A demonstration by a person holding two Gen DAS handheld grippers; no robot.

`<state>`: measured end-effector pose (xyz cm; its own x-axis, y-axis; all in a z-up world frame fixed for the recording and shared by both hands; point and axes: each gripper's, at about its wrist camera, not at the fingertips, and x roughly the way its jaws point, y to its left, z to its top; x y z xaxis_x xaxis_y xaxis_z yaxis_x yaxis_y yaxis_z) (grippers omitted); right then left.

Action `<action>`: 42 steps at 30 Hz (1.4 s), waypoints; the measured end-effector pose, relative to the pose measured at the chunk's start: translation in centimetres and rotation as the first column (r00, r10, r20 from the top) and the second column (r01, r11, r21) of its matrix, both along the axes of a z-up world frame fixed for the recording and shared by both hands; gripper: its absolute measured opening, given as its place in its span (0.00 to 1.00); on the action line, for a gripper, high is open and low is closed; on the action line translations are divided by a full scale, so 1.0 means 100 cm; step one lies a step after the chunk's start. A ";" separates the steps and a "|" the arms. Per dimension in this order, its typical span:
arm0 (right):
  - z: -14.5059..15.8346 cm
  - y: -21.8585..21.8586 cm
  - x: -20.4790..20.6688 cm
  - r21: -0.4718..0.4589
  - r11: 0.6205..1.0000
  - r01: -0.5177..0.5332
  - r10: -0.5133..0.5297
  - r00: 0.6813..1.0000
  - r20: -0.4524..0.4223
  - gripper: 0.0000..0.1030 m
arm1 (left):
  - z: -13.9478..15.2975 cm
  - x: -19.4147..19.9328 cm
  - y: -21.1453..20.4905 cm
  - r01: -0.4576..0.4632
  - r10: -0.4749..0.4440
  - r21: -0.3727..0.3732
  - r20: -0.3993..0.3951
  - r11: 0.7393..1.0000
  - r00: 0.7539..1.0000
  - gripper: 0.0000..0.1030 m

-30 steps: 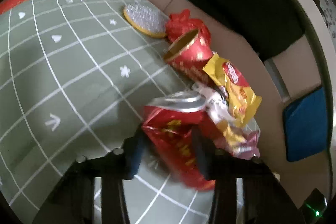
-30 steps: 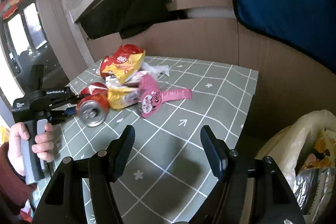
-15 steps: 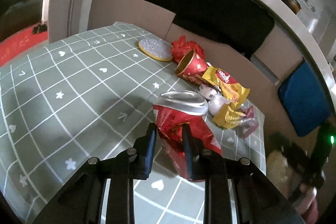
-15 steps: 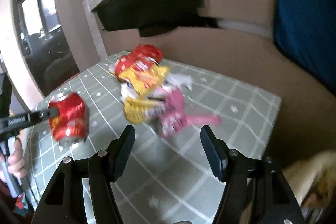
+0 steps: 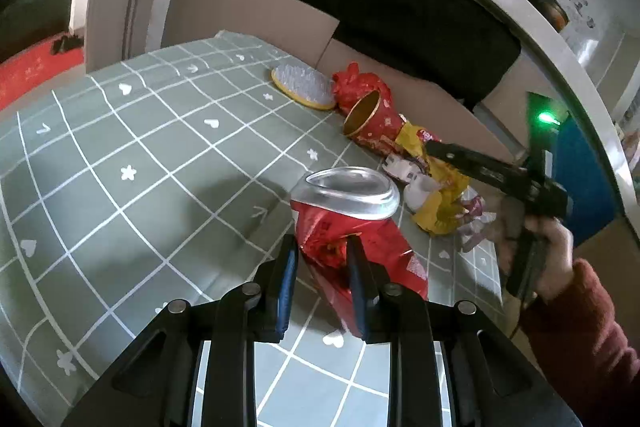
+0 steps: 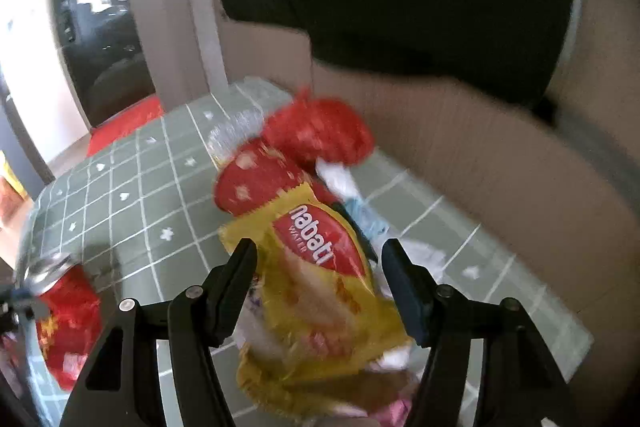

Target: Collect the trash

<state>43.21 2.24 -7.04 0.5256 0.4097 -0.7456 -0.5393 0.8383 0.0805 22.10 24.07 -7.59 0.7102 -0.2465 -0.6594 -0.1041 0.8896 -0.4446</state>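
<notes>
My left gripper (image 5: 322,251) is shut on a crushed red drink can (image 5: 352,223) and holds it above the green checked tablecloth (image 5: 120,155). The can also shows at the left edge of the right wrist view (image 6: 64,311). My right gripper (image 6: 320,259) is open, with its fingers on either side of a yellow Nabati wafer wrapper (image 6: 320,291) in the trash pile. A red paper cup (image 6: 248,183) lies on its side just beyond the wrapper. In the left wrist view the right gripper (image 5: 436,149) reaches over the pile of wrappers (image 5: 436,203).
A round yellow-rimmed lid (image 5: 302,87) and a crumpled red wrapper (image 5: 356,85) lie at the table's far edge beside the red cup (image 5: 372,119). Brown cardboard panels (image 6: 480,155) stand behind the table. A blue cushion (image 5: 584,183) is at the right.
My left gripper closed on the can and lifted it off the table. My right gripper moved in from the table's side to the wrapper pile, staying open.
</notes>
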 end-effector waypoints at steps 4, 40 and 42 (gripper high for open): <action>-0.009 -0.006 -0.012 0.059 0.998 -0.015 0.019 0.998 -0.060 0.51 | -0.005 0.000 0.006 0.009 -0.009 -0.039 -0.007 0.999 1.000 0.25; -0.033 -0.114 -0.155 0.259 0.952 0.164 -0.131 0.982 -0.138 0.29 | -0.034 0.049 -0.054 0.000 -0.025 -0.174 -0.143 0.985 0.989 0.39; -0.035 -0.107 -0.156 0.255 0.955 0.151 -0.120 0.984 -0.135 0.29 | -0.035 0.051 -0.061 0.013 -0.044 -0.195 -0.155 0.981 0.987 0.39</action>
<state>27.61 -8.45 -10.57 0.5059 0.5308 -0.6799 -0.3957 0.8432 0.3638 27.22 17.95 -11.10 0.5916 -0.3988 -0.7007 -0.1627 0.7922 -0.5882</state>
